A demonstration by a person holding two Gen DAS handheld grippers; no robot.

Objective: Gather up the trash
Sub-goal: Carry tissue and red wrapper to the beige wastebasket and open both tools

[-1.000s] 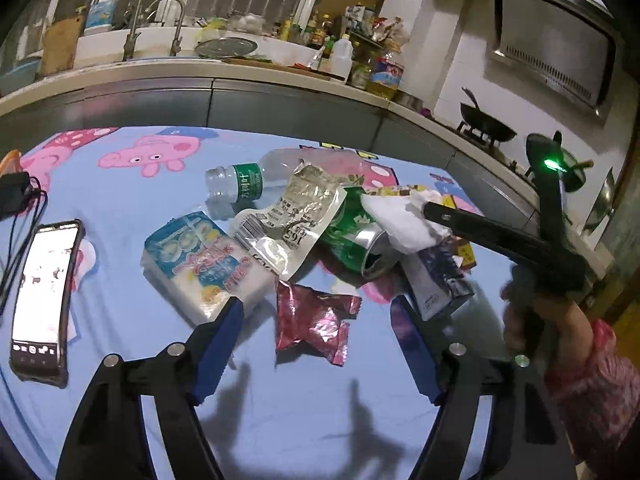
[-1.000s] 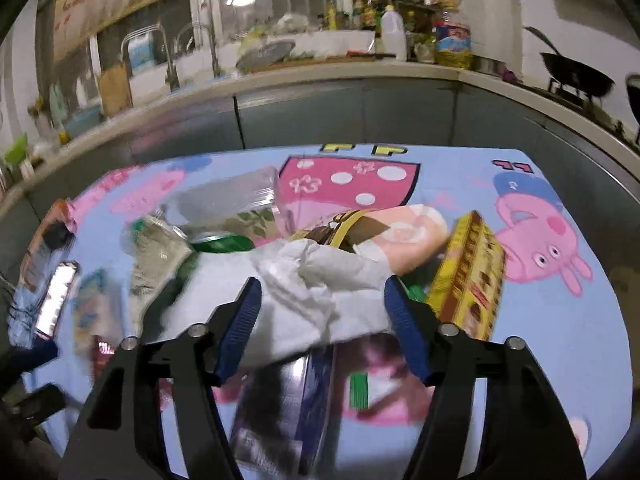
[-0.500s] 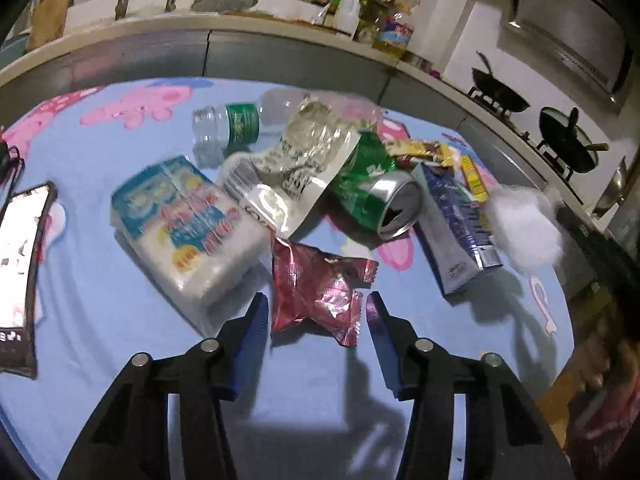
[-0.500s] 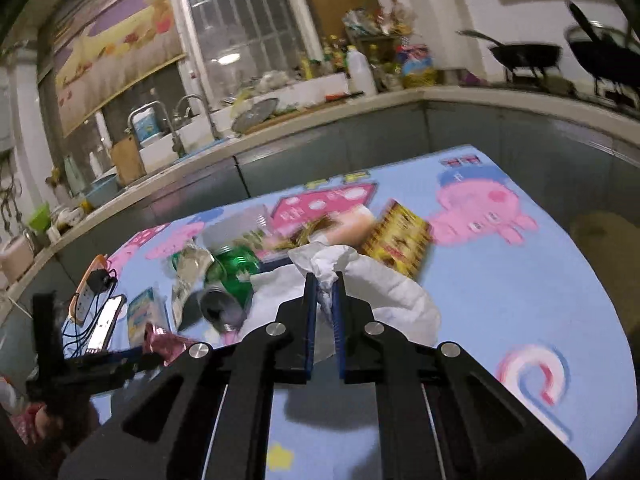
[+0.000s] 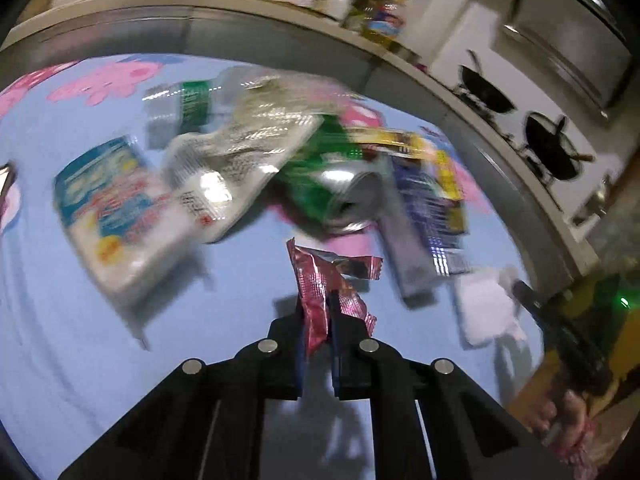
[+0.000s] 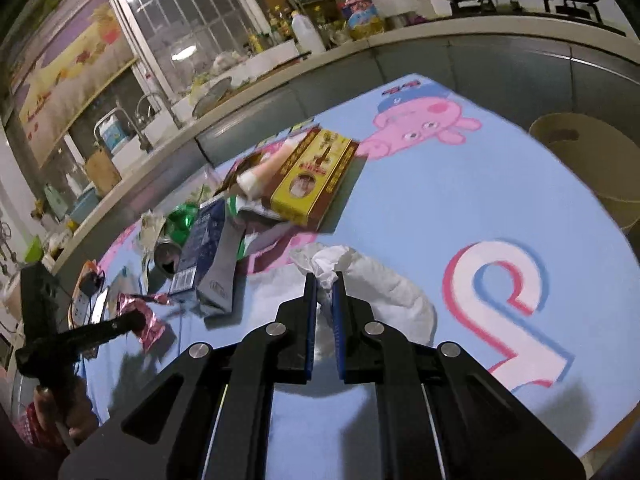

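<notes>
1. The left gripper [image 5: 318,312], whose jaws stood apart around the red foil wrapper [image 5: 326,280] a second ago, has just been closing; the jaws are now clamped on it, the crinkled foil sticking out beyond their tips.
2. The right gripper [image 6: 324,286] is clamped on the white tissue [image 6: 372,280], which a second ago lay on the pile; it now hangs over bare desk [image 6: 420,208], the pile to the jaws' left.
3. Both pieces look secured, so carrying them off to a bin seems next; the tan tub [image 6: 592,160], far right of the jaws, may be it, though blur leaves that unsure.
4. Both grippers tilt downward toward the desk.
</notes>
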